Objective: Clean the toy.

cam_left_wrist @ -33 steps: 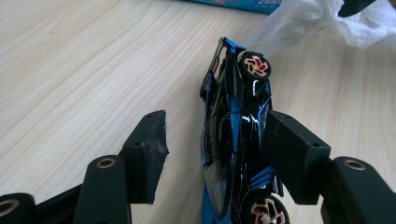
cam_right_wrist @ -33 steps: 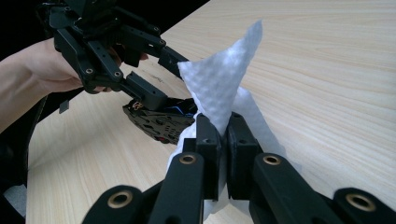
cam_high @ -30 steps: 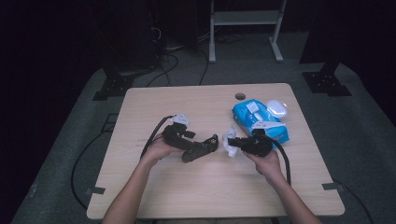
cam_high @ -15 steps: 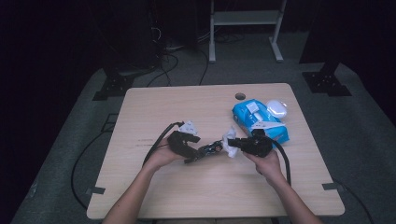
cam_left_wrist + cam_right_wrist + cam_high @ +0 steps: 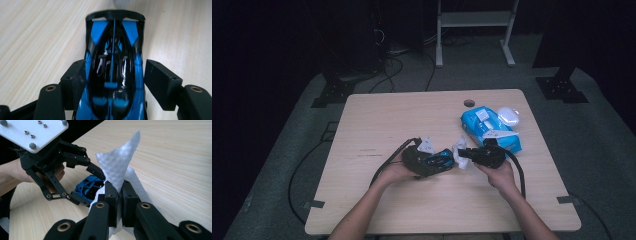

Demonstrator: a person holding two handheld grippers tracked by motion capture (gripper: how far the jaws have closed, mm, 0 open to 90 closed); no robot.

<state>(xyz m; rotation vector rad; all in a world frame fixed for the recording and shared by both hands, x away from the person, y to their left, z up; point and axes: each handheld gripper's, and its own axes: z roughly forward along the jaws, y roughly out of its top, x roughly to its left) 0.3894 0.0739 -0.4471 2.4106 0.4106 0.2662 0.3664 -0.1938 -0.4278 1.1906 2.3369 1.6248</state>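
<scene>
A blue and black toy car [image 5: 113, 72] lies on the wooden table [image 5: 412, 115] between the jaws of my left gripper [image 5: 115, 67]. Those jaws have just been opening; the right pad [image 5: 160, 80] stands slightly off the car's side, so the grip looks loose. In the high view the left gripper [image 5: 439, 163] and car [image 5: 444, 156] sit at mid-table. My right gripper [image 5: 119, 192] is shut on a crumpled white wipe [image 5: 117, 162], which stands up right in front of the car [image 5: 87, 187]. Seen from above, the wipe [image 5: 458, 150] lies between the two grippers, the right gripper [image 5: 463, 154] just beside it.
A blue pack of wipes [image 5: 489, 127] lies at the back right of the table, with a small white case [image 5: 508, 116] behind it. A round cable hole [image 5: 469, 103] sits near the far edge. Black cables trail from both grippers.
The left hand has moved right and slightly down, bringing the car up against the wipe. Its jaws stand a little wider. The right hand has kept still.
</scene>
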